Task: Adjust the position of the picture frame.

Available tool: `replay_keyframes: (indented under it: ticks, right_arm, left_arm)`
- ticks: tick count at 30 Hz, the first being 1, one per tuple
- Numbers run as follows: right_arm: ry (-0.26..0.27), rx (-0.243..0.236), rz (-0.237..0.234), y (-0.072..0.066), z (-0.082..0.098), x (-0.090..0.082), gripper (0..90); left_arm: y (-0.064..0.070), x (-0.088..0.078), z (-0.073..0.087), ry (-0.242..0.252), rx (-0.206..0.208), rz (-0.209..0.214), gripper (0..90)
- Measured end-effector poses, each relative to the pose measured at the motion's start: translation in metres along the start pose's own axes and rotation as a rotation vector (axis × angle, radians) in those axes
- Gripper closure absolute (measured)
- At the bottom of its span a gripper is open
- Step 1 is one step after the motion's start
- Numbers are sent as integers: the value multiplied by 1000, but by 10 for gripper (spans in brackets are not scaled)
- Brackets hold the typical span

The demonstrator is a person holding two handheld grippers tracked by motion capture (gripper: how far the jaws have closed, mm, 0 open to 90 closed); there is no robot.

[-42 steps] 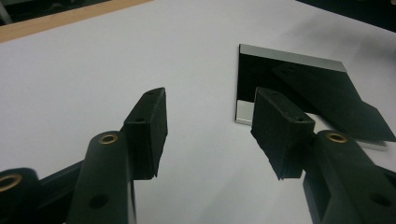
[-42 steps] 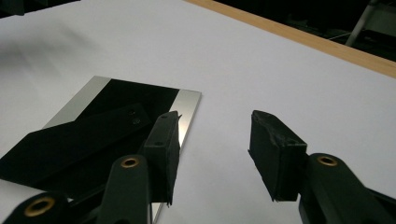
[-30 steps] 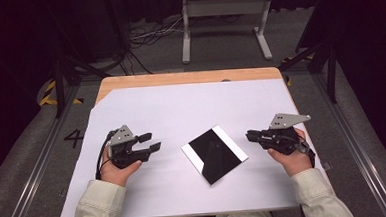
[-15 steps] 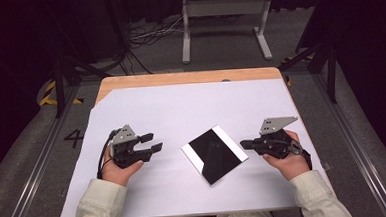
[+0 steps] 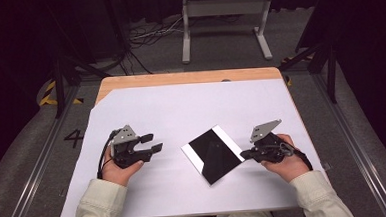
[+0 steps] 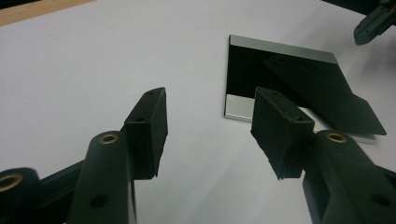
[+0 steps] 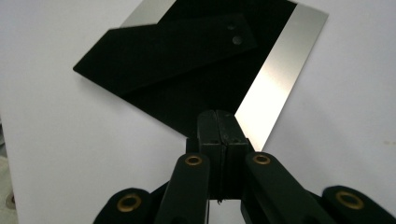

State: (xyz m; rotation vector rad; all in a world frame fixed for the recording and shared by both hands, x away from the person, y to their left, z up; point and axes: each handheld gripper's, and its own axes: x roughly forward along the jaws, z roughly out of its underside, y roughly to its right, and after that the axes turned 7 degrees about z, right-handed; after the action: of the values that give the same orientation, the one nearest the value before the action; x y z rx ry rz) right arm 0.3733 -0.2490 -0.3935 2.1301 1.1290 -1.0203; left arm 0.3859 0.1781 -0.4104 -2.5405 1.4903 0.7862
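Observation:
A square black plate (image 5: 214,155) with shiny silver strips along two edges lies flat on the white sheet (image 5: 181,109), turned like a diamond. My right gripper (image 5: 243,155) is shut, its jaws pressed together with nothing visible between them. In the right gripper view its tips (image 7: 218,121) sit at the near corner of the plate (image 7: 187,70); whether they touch it I cannot tell. My left gripper (image 5: 152,142) rests to the left of the plate, a hand's width away. In the left gripper view it (image 6: 212,135) is open and empty, with the plate (image 6: 280,79) beyond it.
The white sheet covers most of a wooden table, whose bare edge (image 5: 179,78) shows at the back. Behind the table stand a white frame (image 5: 224,17) and loose cables (image 5: 147,36) on the dark floor. Metal rails run along both sides.
My right gripper has moved left and slightly down, up to the plate's right corner. The left gripper and the plate have stayed where they were.

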Motion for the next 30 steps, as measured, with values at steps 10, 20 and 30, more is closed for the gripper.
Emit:
replay_keyframes:
  ticks: [10, 20, 30]
  right_arm:
    - [-91, -16, -9, -2, 2, 15, 899]
    - [-127, -27, 7, -2, 6, 25, 899]
    - [-97, -36, 76, -2, 5, 29, 900]
  left_arm:
    - [0, 0, 0, -7, 2, 1, 464]
    - [-1, 1, 0, -10, 1, 5, 464]
    - [0, 3, 0, -16, 0, -5, 467]
